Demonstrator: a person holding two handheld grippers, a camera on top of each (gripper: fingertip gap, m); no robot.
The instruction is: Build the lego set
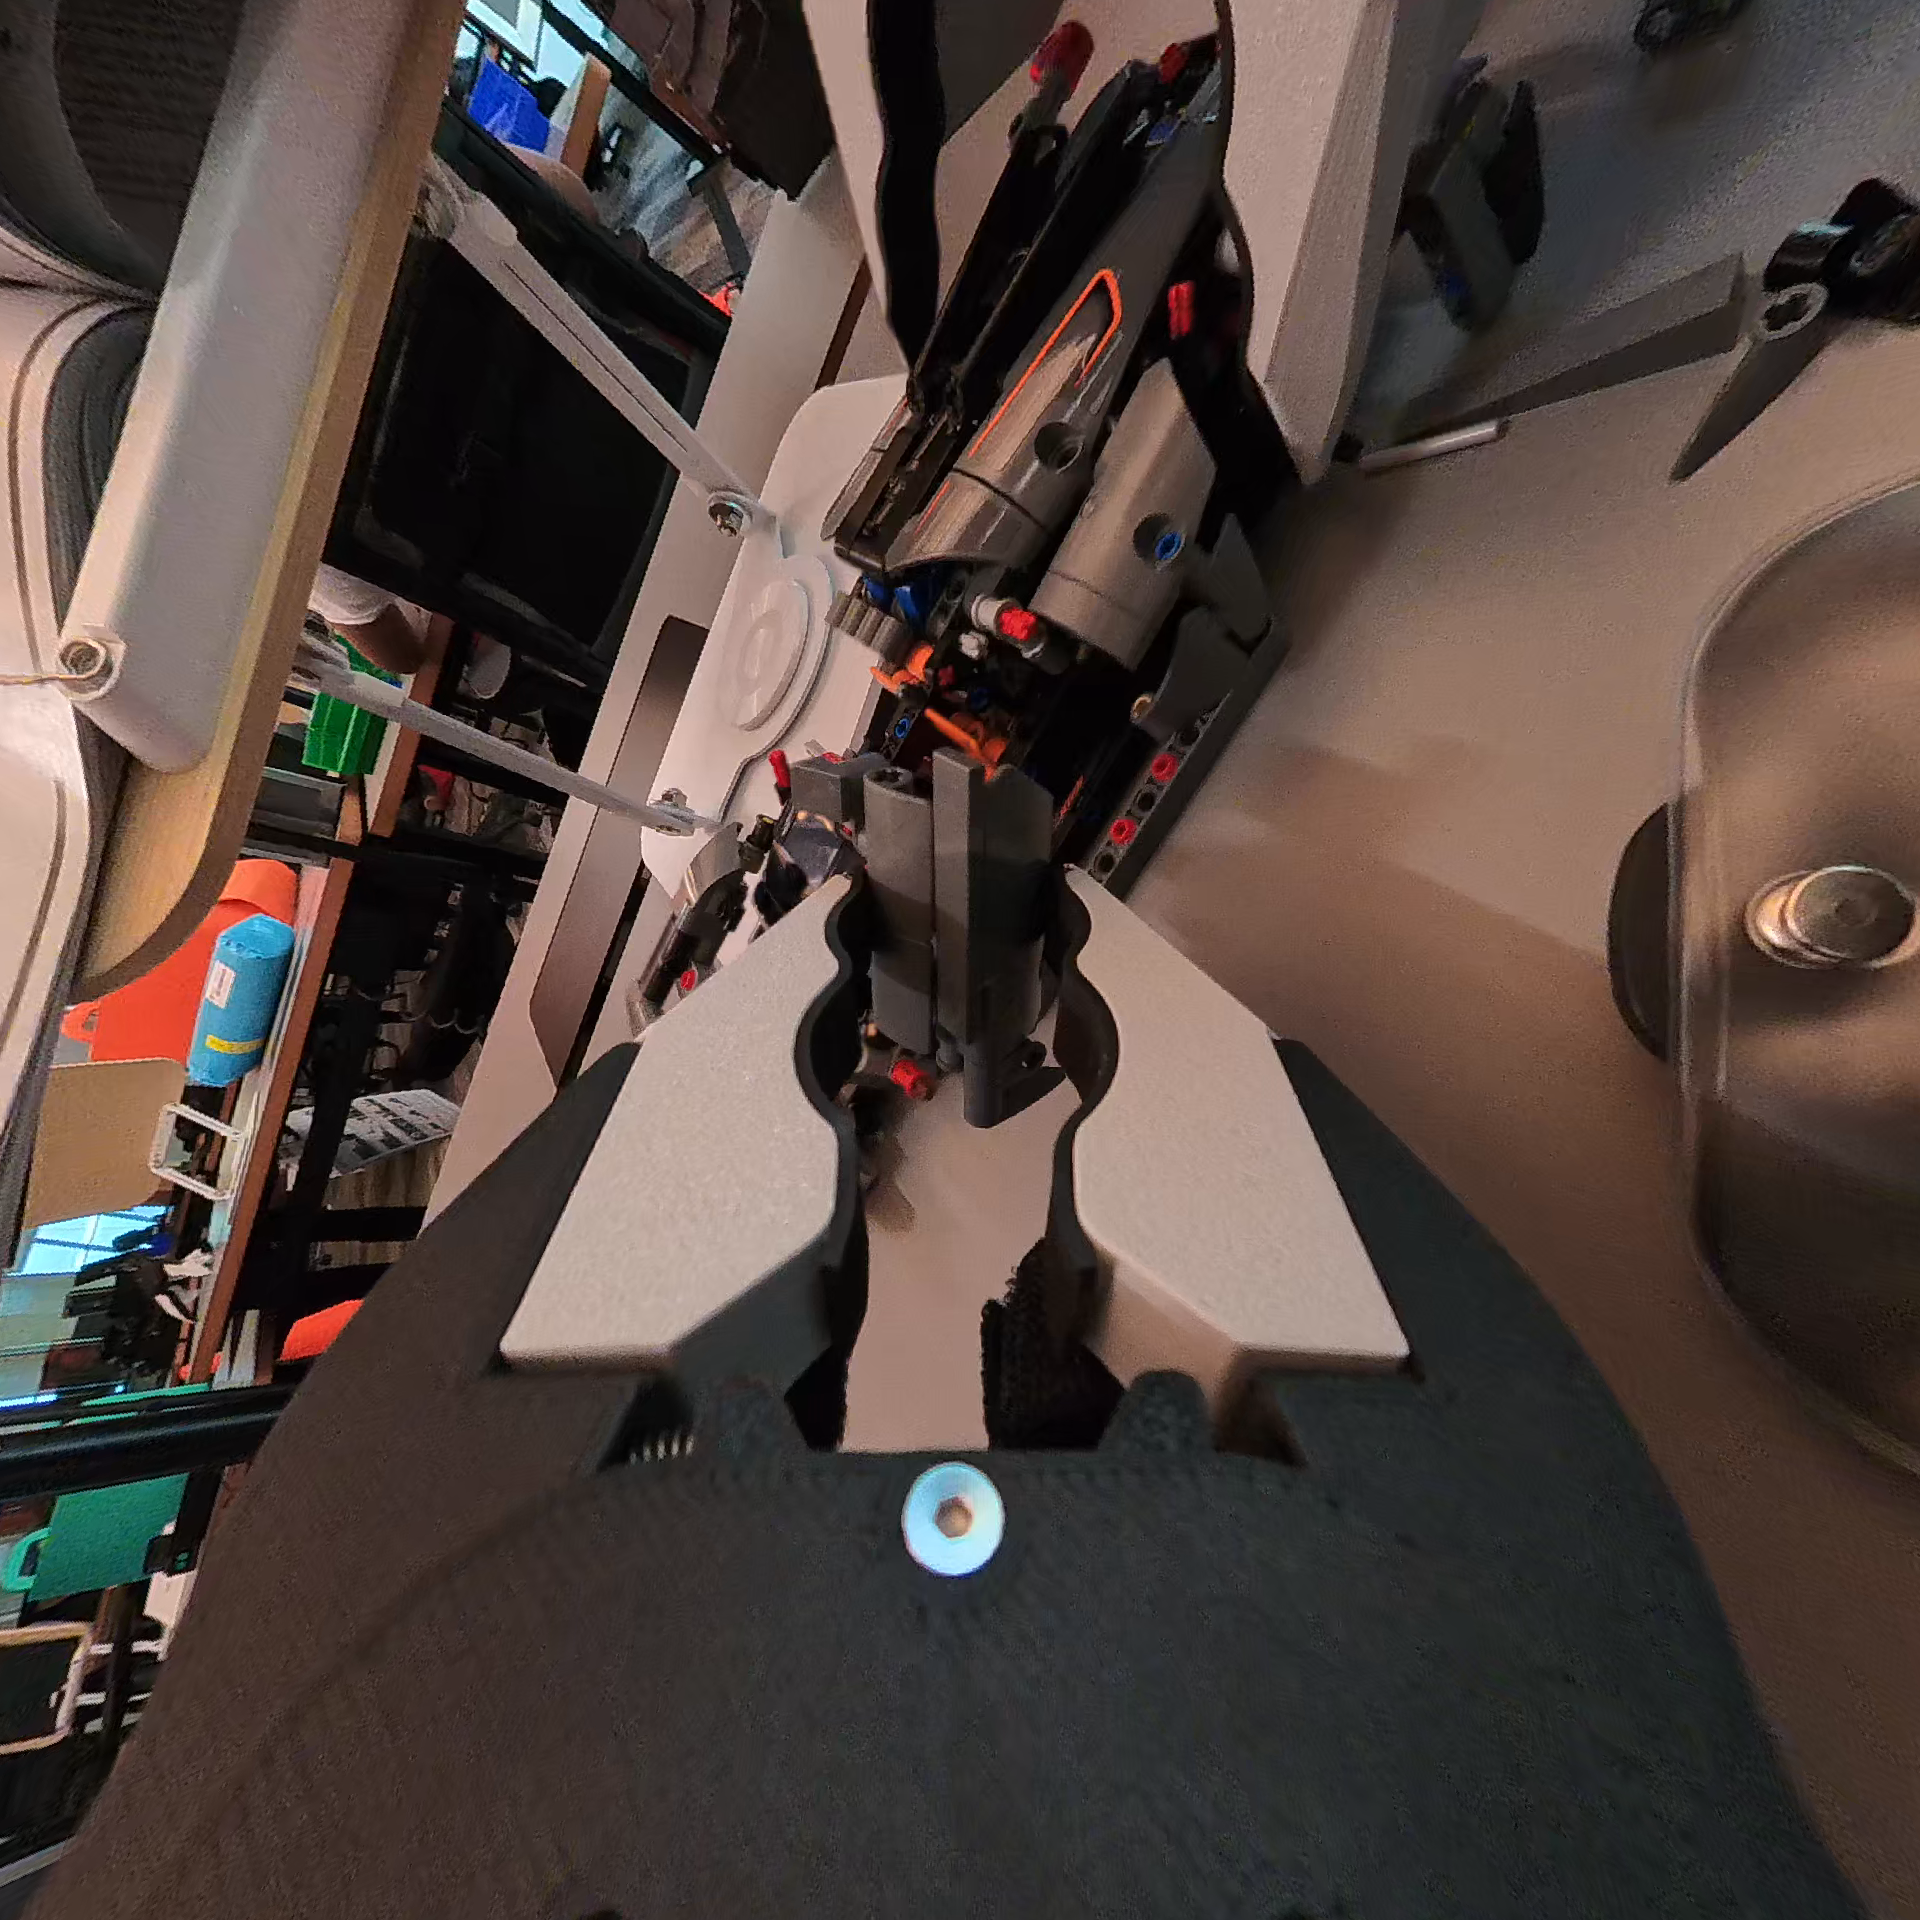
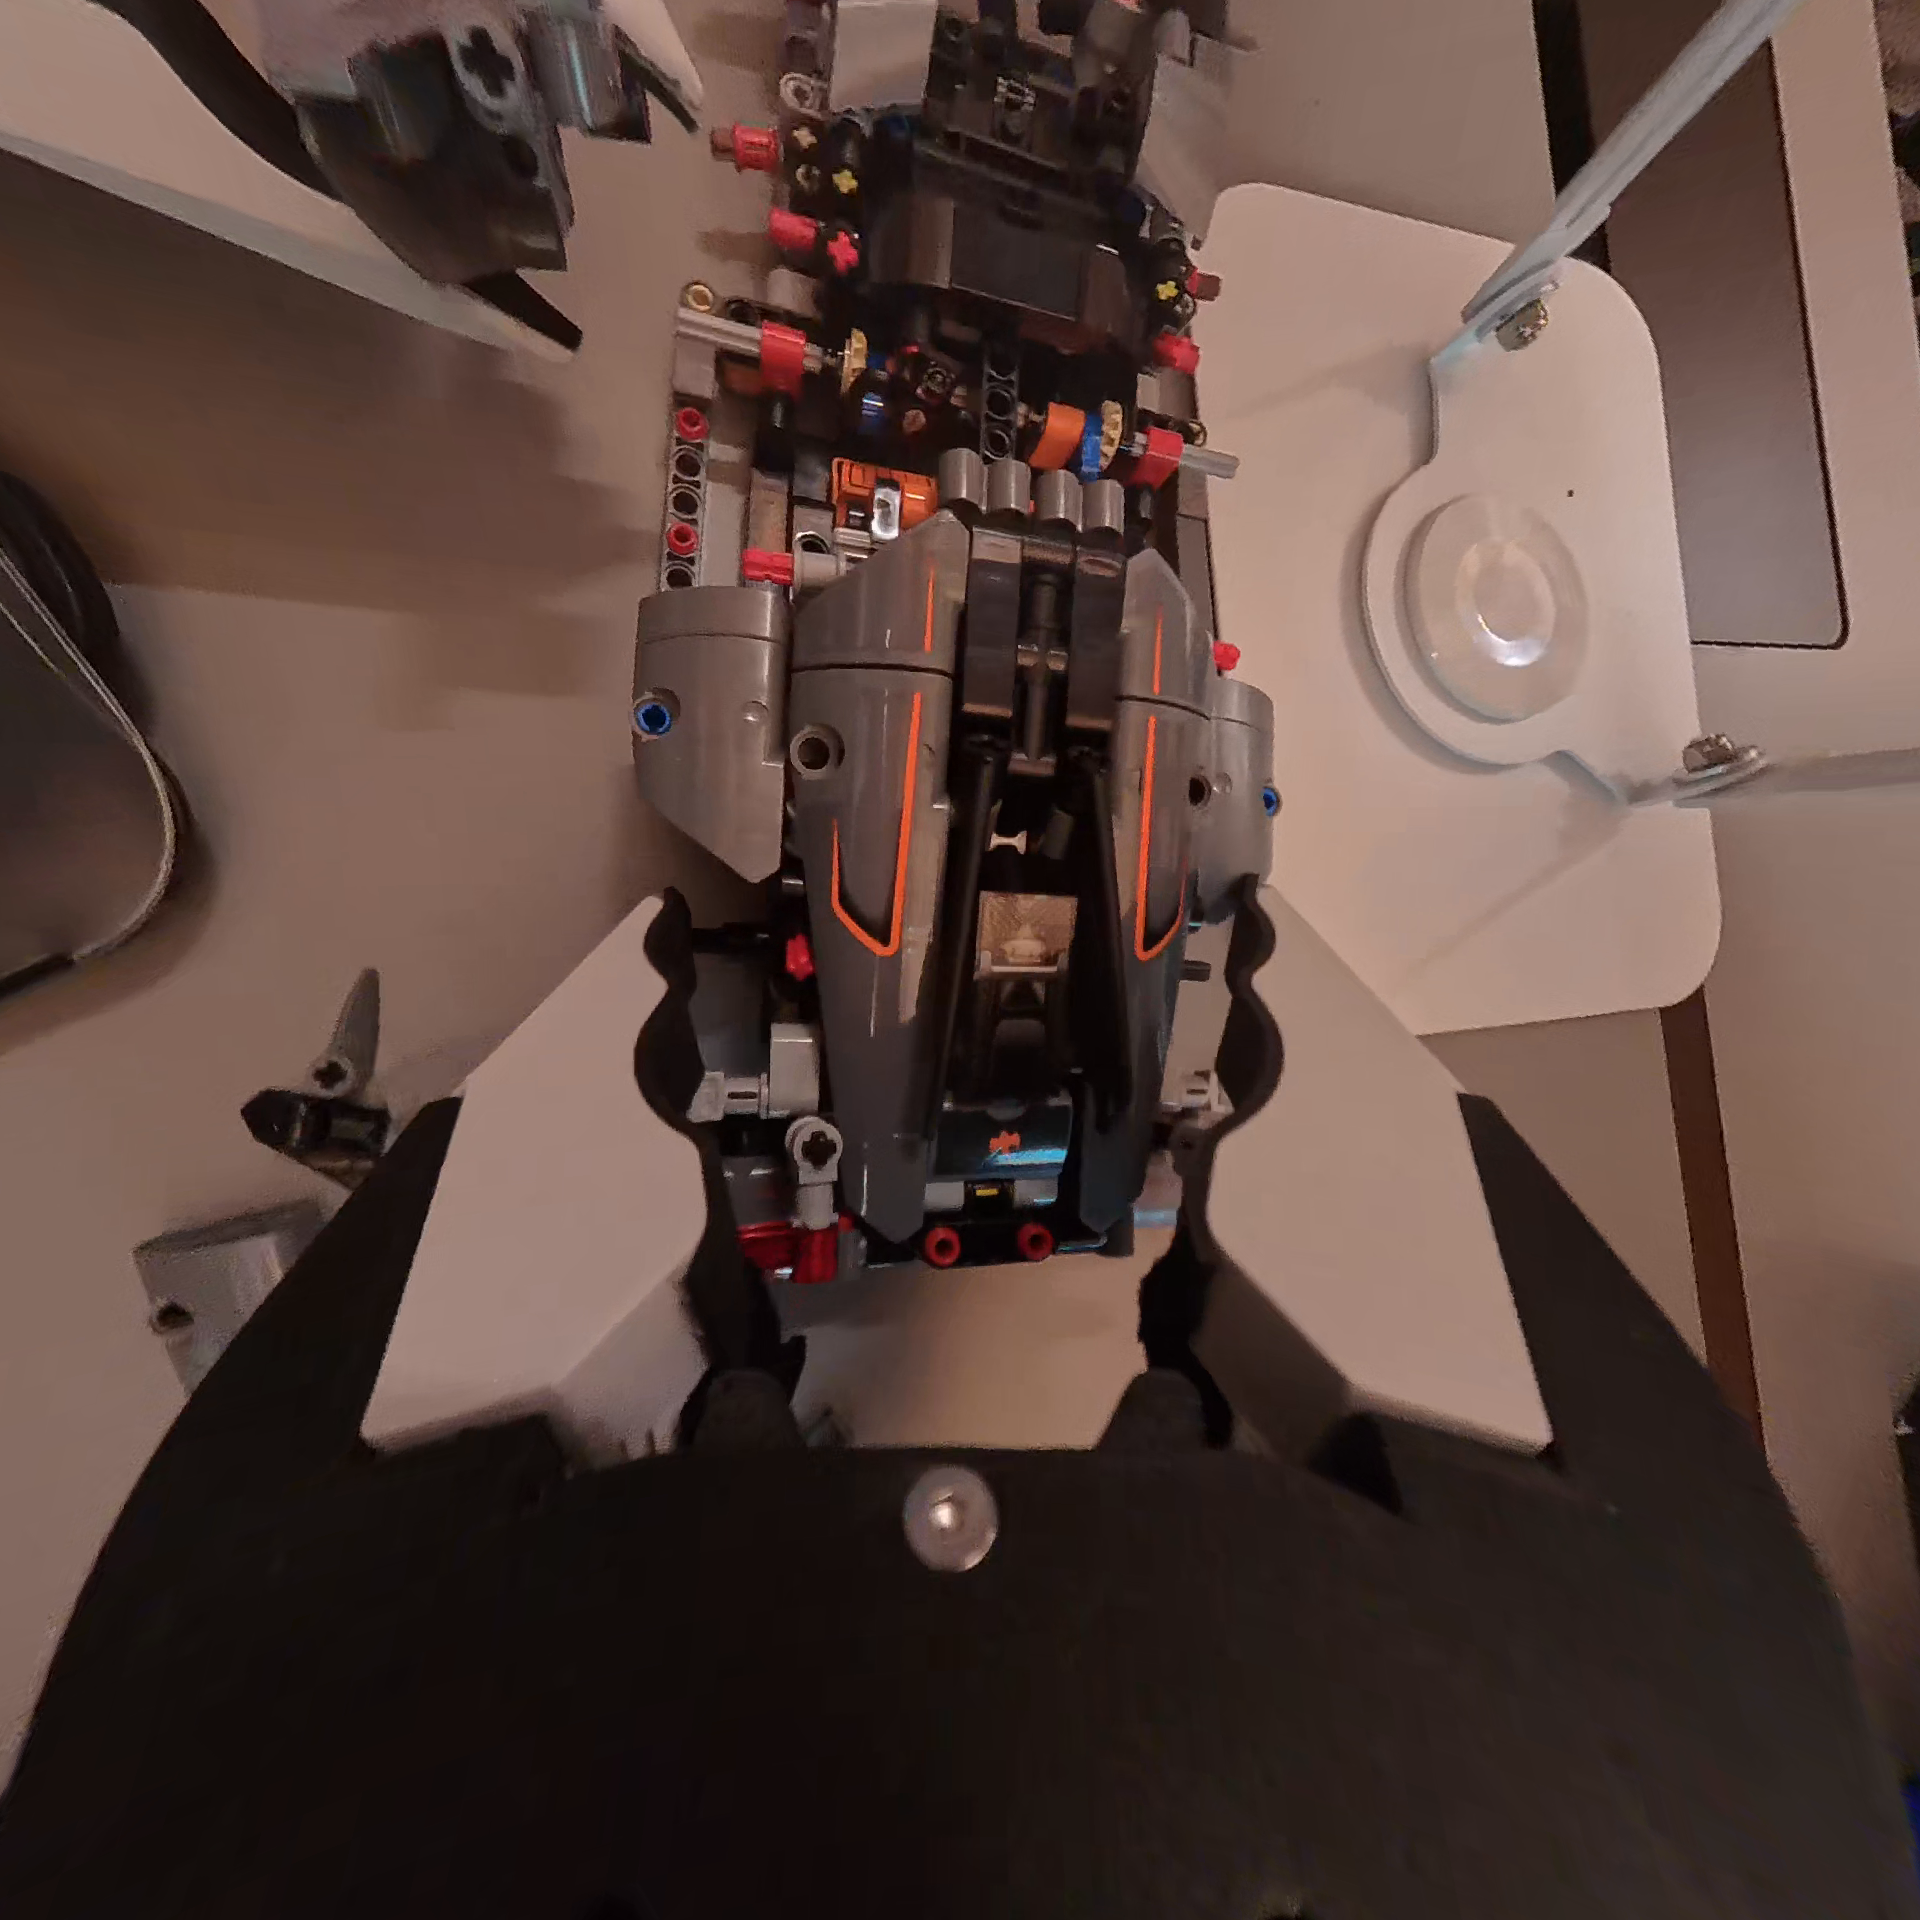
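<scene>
The lego car (image 2: 873, 748) is dark grey with orange stripes and red and blue pins, and it lies on the pale table. My right gripper (image 2: 961, 914) is shut on the car's nose end, with one finger pressed on each side. My left gripper (image 1: 956, 894) is shut on the dark grey blocks at the car's other end (image 1: 966, 862). In the left wrist view the car body (image 1: 1049, 457) runs away from me to the right gripper (image 1: 1081, 208). In the right wrist view the left gripper (image 2: 1023, 62) shows at the top edge.
A black and grey blade piece (image 2: 332, 1081) (image 1: 1787, 312) lies loose on the table. A grey lego chunk (image 2: 457, 135) and a small grey piece (image 2: 208, 1288) lie nearby. A white bracket plate with a clear disc (image 2: 1496, 613) sits beside the car near the table edge. A rounded dark container (image 1: 1818, 914) stands on the other side. To the small grey piece (image 2: 208, 1288): right tips about 9 centimetres, left tips about 15 centimetres.
</scene>
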